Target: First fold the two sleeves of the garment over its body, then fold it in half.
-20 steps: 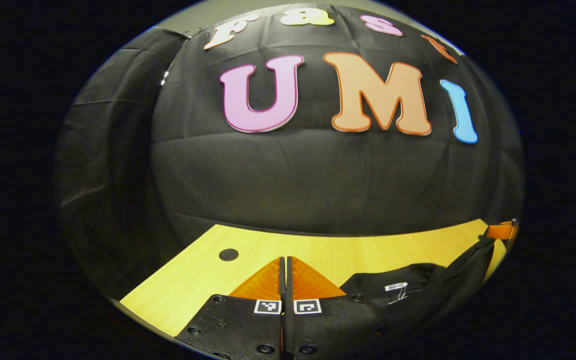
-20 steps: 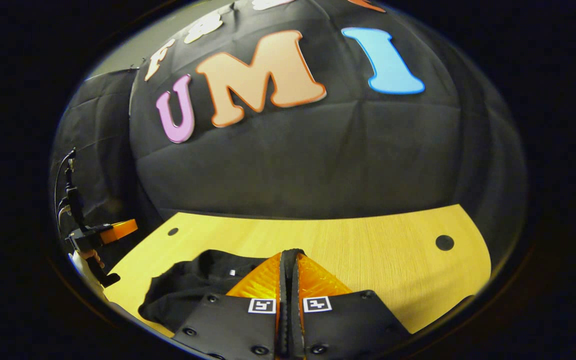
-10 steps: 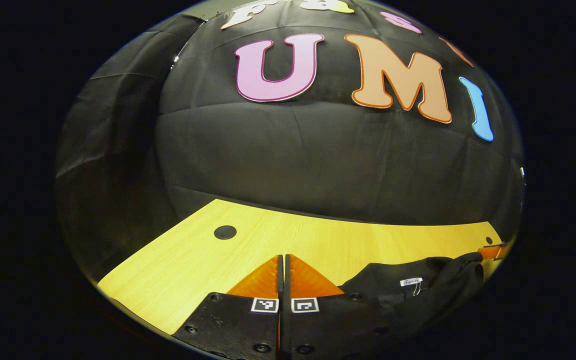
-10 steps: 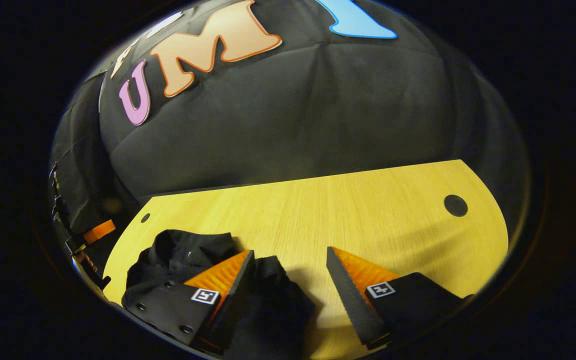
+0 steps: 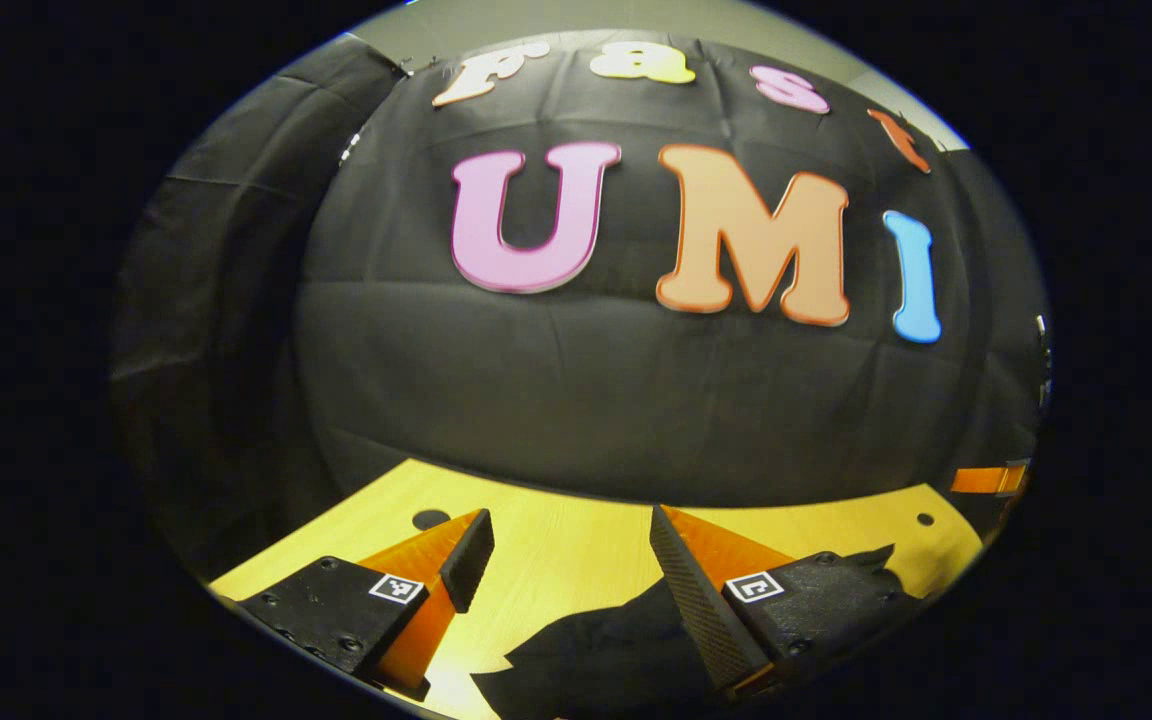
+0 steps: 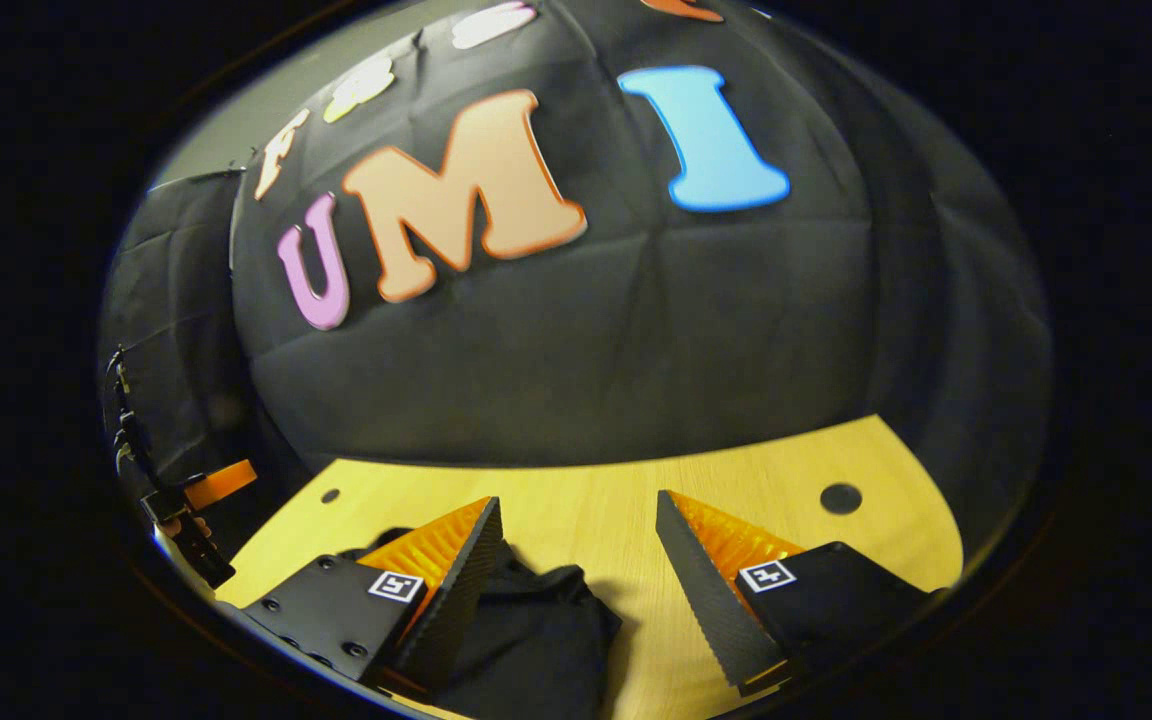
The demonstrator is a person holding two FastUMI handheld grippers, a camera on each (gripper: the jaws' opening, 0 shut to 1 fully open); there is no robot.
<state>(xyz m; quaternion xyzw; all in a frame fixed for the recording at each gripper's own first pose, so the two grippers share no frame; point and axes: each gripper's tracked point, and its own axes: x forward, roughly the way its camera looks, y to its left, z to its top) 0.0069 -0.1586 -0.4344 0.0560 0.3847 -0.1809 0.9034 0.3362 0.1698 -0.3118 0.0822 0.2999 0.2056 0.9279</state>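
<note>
Left tool [image 5: 564, 555]: wide apart, gripping nothing.
Right tool [image 6: 576, 540]: wide apart, gripping nothing.
Garment: crumpled black cloth garment [image 6: 536, 640] on yellow wooden tabletop [image 6: 616, 490].

Black garment [image 5: 596, 650] cut off at left gripper view's bottom edge and partly hidden behind the left gripper's right finger [image 5: 696, 600]; in right gripper view garment [image 6: 536, 640] runs under the near edge, folds unreadable.
</note>
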